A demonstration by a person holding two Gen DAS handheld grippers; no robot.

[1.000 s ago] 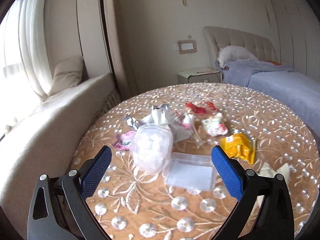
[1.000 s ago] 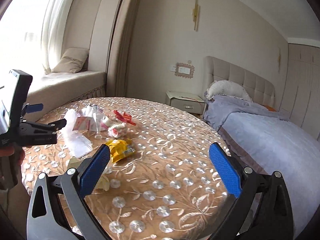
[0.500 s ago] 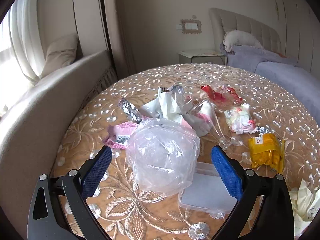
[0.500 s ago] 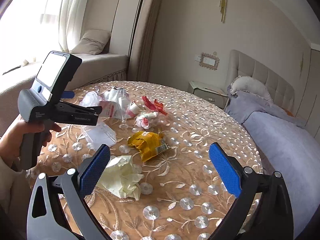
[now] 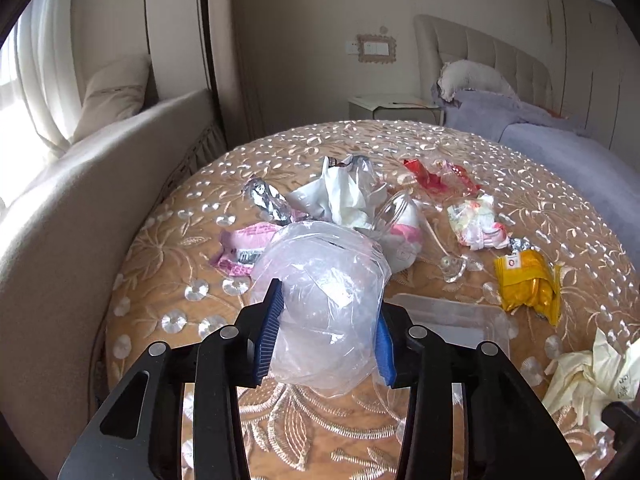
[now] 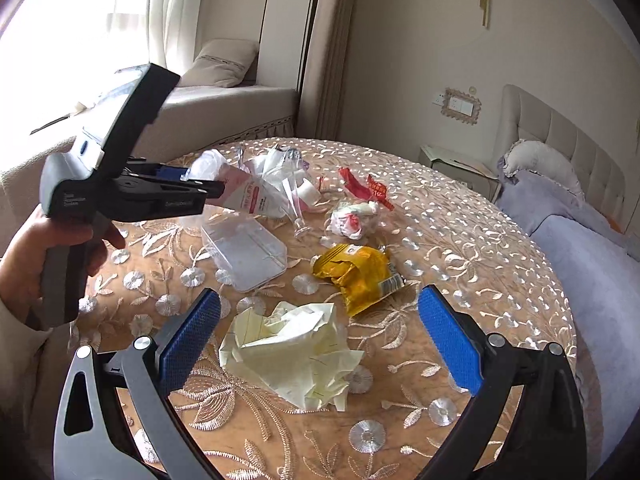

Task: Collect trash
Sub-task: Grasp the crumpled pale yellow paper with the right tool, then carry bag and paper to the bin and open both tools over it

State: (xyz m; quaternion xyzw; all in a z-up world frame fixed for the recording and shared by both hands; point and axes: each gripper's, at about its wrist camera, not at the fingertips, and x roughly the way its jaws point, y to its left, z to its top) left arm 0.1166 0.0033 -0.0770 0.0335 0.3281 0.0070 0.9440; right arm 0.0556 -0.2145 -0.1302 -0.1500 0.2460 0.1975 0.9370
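The left gripper (image 5: pixel 326 332) has just been closing, and its blue pads now press both sides of the crumpled clear plastic bag (image 5: pixel 324 304), which sits on the round table with the tan embroidered cloth (image 5: pixel 168 240), just beside the near edge of the clear rectangular plastic tray (image 5: pixel 452 316). The bag is thin and slippery, so I'd judge a full squeeze before any lift is wise, or the film may slide out; lifting straight up should keep it from dragging the tray along.

The right gripper (image 6: pixel 320 340) hangs released, jaws wide, over the crumpled pale-yellow paper wad (image 6: pixel 292 352), which lies on the near side of the tray, next to a yellow foil snack wrapper (image 6: pixel 356 272).

The left wrist view shows the pads on the bag. The right wrist view shows instead the person's hand (image 6: pixel 24 264) around the left handle, left of the tray, and little of the bag
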